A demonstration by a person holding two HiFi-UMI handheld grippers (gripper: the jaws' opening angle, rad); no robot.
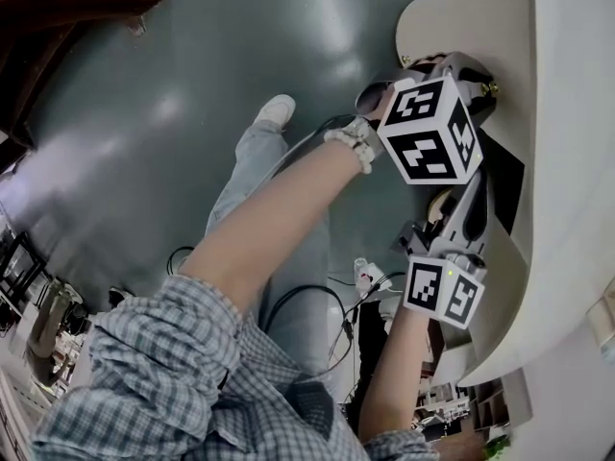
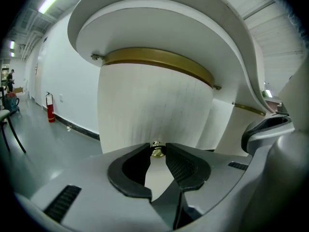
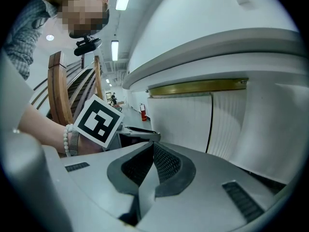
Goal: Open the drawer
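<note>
The white cabinet (image 2: 159, 28) has a ribbed drawer front (image 2: 145, 105) under a brass trim strip (image 2: 159, 62). A small brass drawer knob (image 2: 157, 152) sits between the tips of my left gripper (image 2: 157, 148), and both tips touch its sides. In the head view the left gripper (image 1: 471, 80), held by a hand with a bead bracelet, is up against the cabinet (image 1: 567, 113). My right gripper (image 3: 153, 146) is shut with nothing in it and hangs just off the ribbed front (image 3: 183, 115). From the head view it (image 1: 468, 221) is below the left one, by a dark gap in the cabinet.
A red fire extinguisher (image 2: 49, 111) stands by the wall far left. Wooden curved slats (image 3: 58, 86) rise behind the person's arm. Cables (image 1: 307, 301) lie on the grey floor near the person's leg and white shoe (image 1: 277, 111).
</note>
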